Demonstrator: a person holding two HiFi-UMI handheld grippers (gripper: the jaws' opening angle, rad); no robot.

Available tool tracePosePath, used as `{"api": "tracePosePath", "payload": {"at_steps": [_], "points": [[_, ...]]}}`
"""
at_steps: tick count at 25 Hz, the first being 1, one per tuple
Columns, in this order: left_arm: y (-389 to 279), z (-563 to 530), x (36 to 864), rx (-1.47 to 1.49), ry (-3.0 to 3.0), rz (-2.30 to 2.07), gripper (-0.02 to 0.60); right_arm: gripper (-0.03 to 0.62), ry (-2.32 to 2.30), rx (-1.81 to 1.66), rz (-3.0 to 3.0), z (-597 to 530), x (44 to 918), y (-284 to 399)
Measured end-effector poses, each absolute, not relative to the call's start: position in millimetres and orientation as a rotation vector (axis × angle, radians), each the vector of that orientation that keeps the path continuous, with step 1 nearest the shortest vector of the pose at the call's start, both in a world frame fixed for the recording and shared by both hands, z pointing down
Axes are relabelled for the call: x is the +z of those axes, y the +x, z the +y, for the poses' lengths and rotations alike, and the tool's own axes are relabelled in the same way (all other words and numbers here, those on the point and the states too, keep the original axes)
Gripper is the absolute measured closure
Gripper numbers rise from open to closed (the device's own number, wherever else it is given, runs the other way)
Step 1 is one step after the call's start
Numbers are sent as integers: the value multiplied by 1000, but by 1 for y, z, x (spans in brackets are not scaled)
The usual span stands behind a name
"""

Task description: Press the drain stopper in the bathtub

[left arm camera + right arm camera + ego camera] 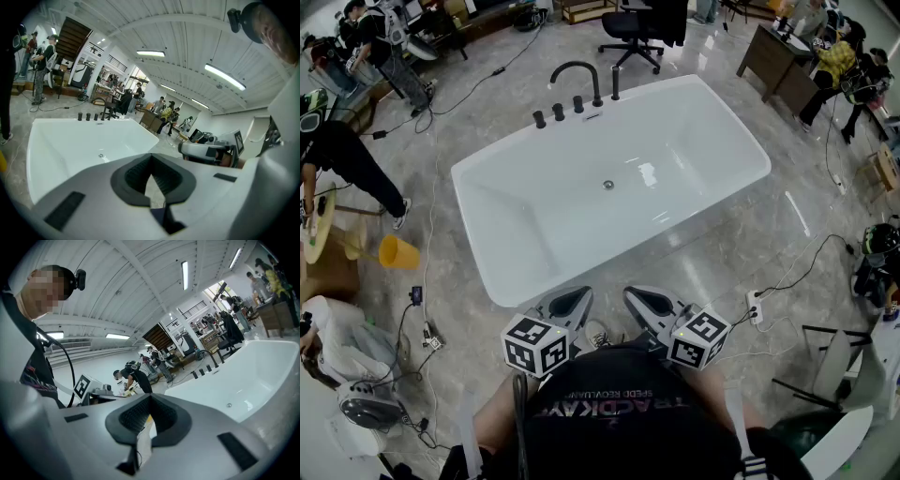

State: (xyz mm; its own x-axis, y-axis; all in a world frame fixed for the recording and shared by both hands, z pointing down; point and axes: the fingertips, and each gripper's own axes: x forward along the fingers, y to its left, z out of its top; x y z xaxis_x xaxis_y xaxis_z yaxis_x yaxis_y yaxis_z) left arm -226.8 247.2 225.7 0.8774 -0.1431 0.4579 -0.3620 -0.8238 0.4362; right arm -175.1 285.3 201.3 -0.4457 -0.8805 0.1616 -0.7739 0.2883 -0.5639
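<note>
An orange cup (397, 252) sits on the grey marble floor (741, 234). A black office chair (633, 33) and a wooden desk (773, 56) stand farther off. A cable (802, 270) runs to a white power strip (756, 307).

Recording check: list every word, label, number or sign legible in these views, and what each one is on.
"TRACKDAY": large white print, seen upside down in the head view, on the person's black shirt.
Smaller print line on the same shirt: too small to read.
Black-and-white marker cubes: square patterns only, no letters.
</note>
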Motion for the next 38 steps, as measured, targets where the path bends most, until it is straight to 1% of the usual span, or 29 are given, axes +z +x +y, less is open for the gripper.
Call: {"api": "tracePosePath", "payload": {"at_steps": [14,38], "points": [[-221,251,221,564,2539,-350,577,582,-1501,-817,2396,291,191,-177],[-221,251,221,541,2541,-349,577,582,-1521,-817,2394,291,192,-174]]}}
